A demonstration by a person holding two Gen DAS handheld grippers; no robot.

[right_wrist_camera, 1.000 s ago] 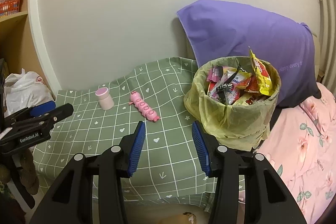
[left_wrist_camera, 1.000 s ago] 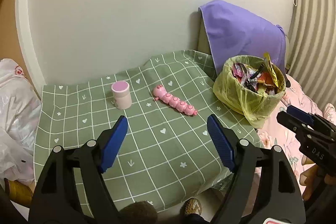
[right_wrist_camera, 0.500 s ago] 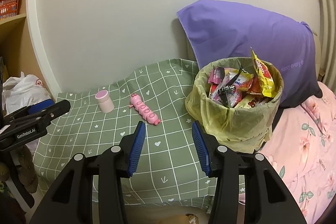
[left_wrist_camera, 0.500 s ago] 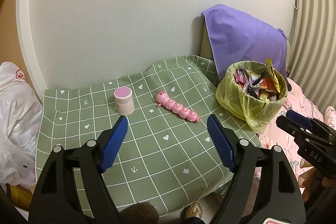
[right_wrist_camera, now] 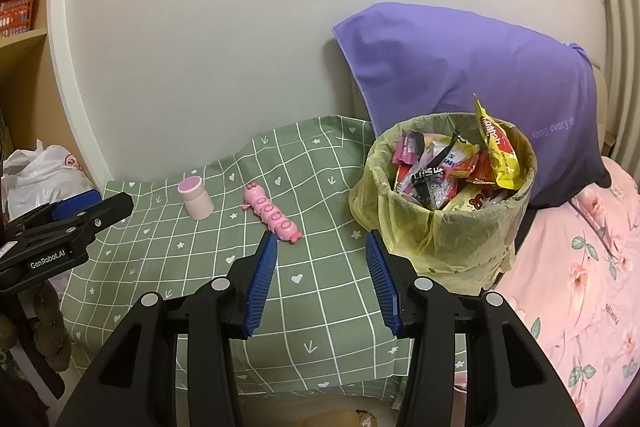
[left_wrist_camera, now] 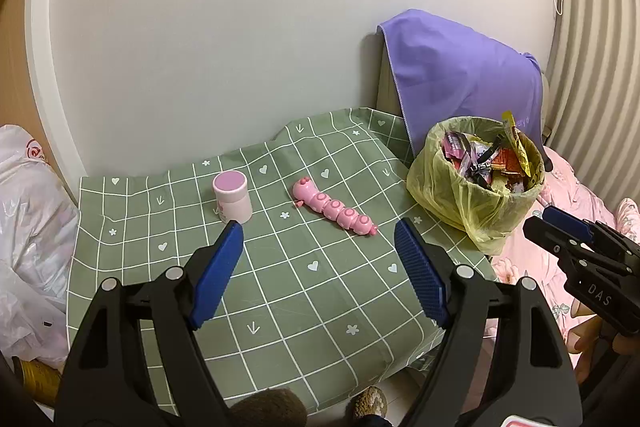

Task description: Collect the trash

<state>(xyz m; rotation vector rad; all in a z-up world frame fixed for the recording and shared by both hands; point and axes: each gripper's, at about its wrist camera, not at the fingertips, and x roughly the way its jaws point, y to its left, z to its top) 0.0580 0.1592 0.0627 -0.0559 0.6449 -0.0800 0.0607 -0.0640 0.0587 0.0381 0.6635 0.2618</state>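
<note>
A bin lined with a yellow-green bag stands at the right edge of the table and is full of snack wrappers. My left gripper is open and empty, held above the front of the green checked tablecloth. My right gripper is open and empty, just left of the bin and in front of it. Each gripper shows at the edge of the other's view.
A pink-lidded jar and a pink caterpillar toy lie on the cloth. A purple pillow leans behind the bin. A pink floral bed is to the right, white plastic bags to the left.
Both grippers have drawn back and up from the table, so the table and bin look smaller and farther. Both stayed open and empty.
</note>
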